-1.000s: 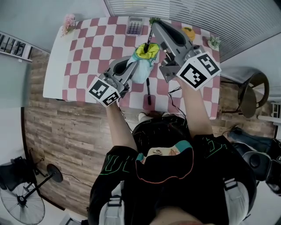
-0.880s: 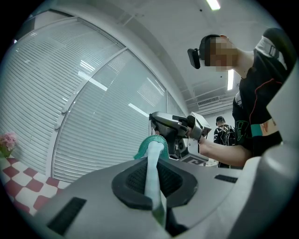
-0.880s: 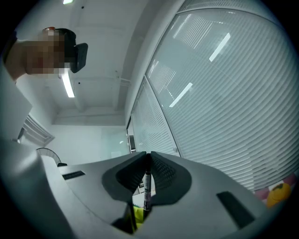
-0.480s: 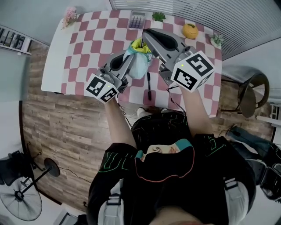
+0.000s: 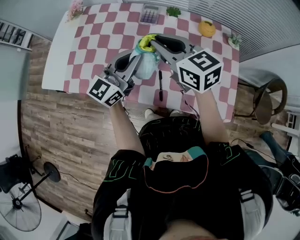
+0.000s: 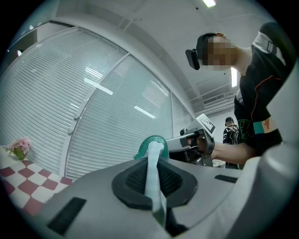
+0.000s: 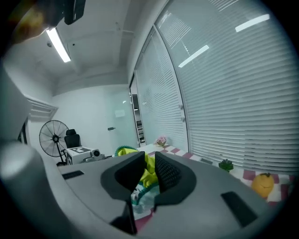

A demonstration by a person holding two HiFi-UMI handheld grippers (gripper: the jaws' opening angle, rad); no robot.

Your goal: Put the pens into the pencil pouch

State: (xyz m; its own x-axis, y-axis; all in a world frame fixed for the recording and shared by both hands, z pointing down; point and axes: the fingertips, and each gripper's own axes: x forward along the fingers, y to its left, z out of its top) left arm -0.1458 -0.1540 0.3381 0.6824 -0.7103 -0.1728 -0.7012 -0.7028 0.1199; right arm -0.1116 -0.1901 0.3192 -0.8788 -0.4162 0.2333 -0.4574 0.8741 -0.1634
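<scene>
Head view: left gripper (image 5: 136,59) clamps pencil pouch (image 5: 146,68) rim, pen (image 5: 160,85) beside.

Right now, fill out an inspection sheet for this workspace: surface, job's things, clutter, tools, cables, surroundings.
Surface: table, red-and-white checked cloth.
Job's things: pencil pouch, yellow lining showing; one black pen lying on the cloth beside it.
Clutter: calculator, orange ornament, pink flowers, small green plant along the far edge.
Tools: left tool shut on the pouch's edge; right tool at the pouch's mouth, jaws just been opening, nothing gripped.
Cables: thin cable on the floor near the fan.
Surroundings: wood floor, chair, window blinds.
</scene>
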